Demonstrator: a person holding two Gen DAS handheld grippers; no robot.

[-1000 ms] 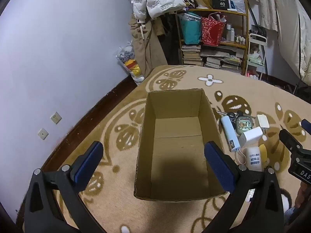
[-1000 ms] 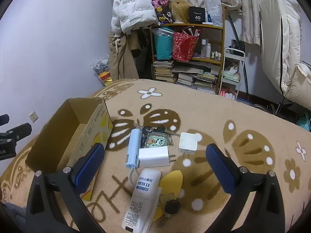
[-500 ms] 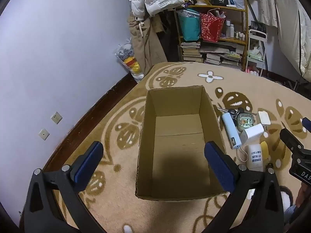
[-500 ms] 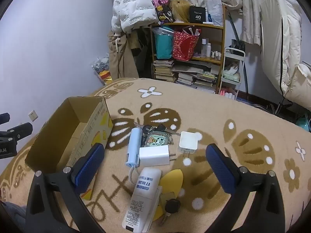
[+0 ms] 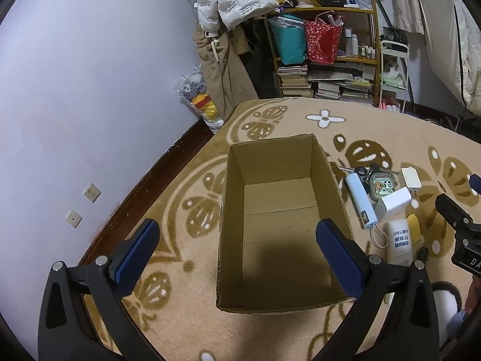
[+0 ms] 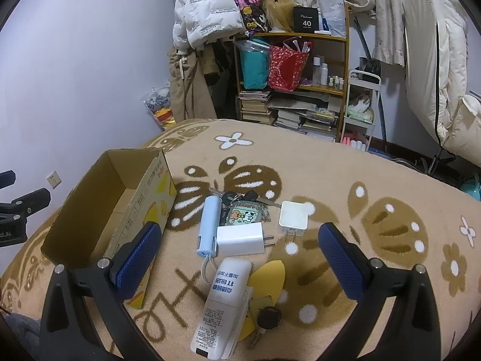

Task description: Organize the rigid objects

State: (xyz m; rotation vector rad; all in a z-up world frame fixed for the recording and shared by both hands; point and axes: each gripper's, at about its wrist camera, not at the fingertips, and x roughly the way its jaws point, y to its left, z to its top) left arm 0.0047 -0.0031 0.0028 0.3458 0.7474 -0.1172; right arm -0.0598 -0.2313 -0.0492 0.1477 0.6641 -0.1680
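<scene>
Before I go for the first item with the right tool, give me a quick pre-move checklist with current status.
1. Right tool open and holding nothing: ok.
2. Left tool open, hovering over the cardboard box, not blocking the items: ok.
3. Box upright, top open, nothing seen inside: ok.
4. White charger lies flat between the right tool's fingers, top unobstructed: ok.
5. Room beside the charger for the fingers: not ok on its left, where the blue power bank lies close against it.
6. Power bank's cord free of the white bottle: cannot tell.
</scene>
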